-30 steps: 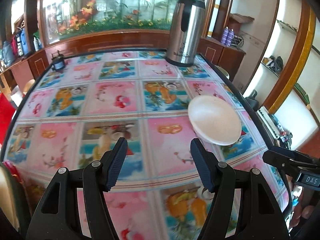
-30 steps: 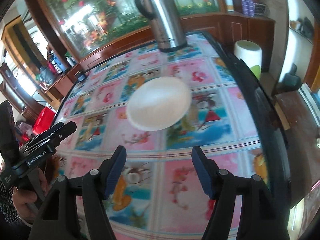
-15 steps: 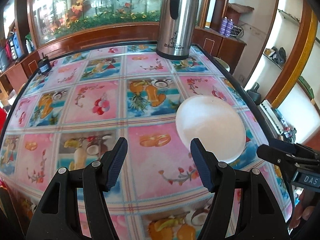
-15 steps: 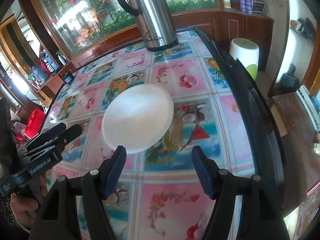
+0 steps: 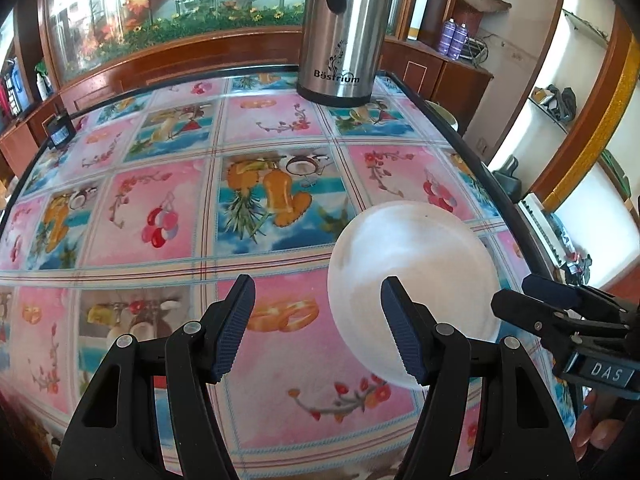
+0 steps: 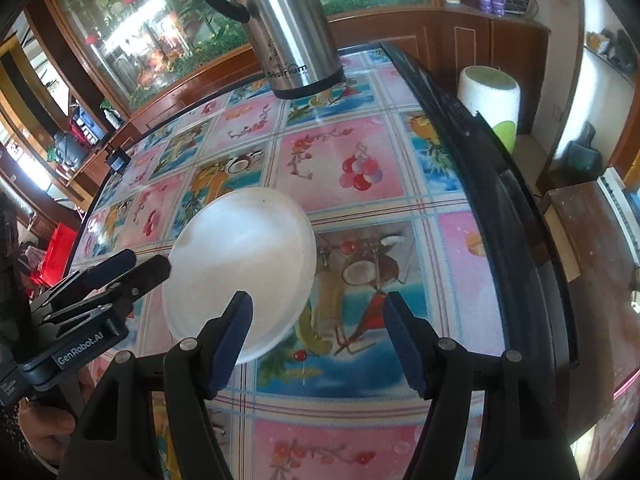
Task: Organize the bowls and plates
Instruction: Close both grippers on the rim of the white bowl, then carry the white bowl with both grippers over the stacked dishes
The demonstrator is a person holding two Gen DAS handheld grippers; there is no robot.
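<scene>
A white plate (image 5: 416,280) lies flat on the table's colourful fruit-print cloth (image 5: 160,216), near the right edge. My left gripper (image 5: 316,332) hovers open just left of the plate, its right finger over the plate's near rim, nothing between the pads. In the right wrist view the same plate (image 6: 240,268) lies ahead and to the left. My right gripper (image 6: 316,340) is open too, its left finger over the plate's near rim. Each gripper shows in the other's view: the right one (image 5: 560,312) beside the plate, the left one (image 6: 116,276) at the plate's left rim.
A tall steel thermos jug (image 5: 340,32) stands at the table's far side. The table's dark right edge (image 6: 500,184) runs close to the plate. Past it stand a white and green bin (image 6: 490,100) and a wooden stool (image 6: 588,232). A small dark object (image 5: 60,132) sits far left.
Both grippers have moved forward and down toward the plate, which now looks larger and reaches their fingertips. Their jaws have kept the same width.
</scene>
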